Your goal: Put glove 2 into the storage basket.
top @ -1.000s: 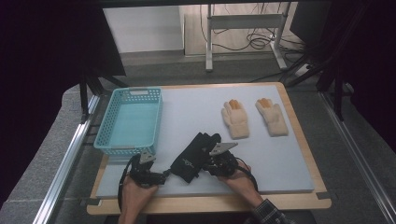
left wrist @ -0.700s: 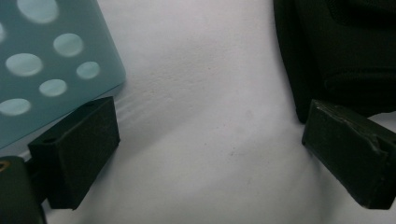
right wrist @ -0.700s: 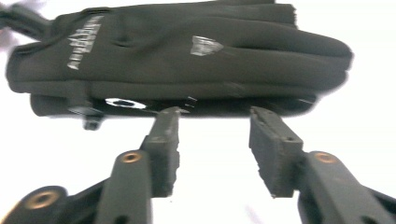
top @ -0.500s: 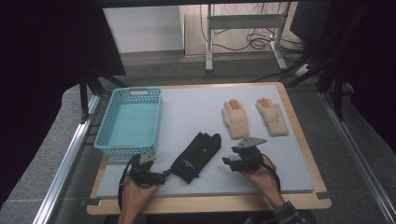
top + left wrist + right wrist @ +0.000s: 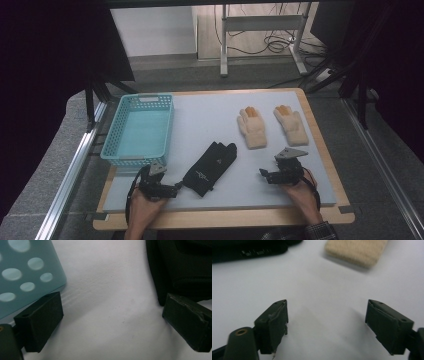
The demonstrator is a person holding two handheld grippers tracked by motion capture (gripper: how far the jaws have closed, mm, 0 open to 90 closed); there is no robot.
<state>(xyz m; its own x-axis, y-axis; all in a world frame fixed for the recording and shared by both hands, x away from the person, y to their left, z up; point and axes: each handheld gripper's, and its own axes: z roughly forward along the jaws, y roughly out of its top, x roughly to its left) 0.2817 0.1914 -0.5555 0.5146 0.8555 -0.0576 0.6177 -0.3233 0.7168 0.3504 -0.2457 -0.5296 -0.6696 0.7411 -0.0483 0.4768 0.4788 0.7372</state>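
At the far left of my desk (image 5: pixel 210 112) sits the blue basket (image 5: pixel 139 130). Near it, my left tool (image 5: pixel 176 188) rests low on the desk with its jaws wide and nothing between them, just left of the black glove (image 5: pixel 210 167), whose near end lies right beside it. My right tool (image 5: pixel 264 174) hovers at the near right, apart from the black glove; its jaws have just been opening and stand wide, empty. The 2 tan gloves (image 5: pixel 251 129) lie side by side beyond it.
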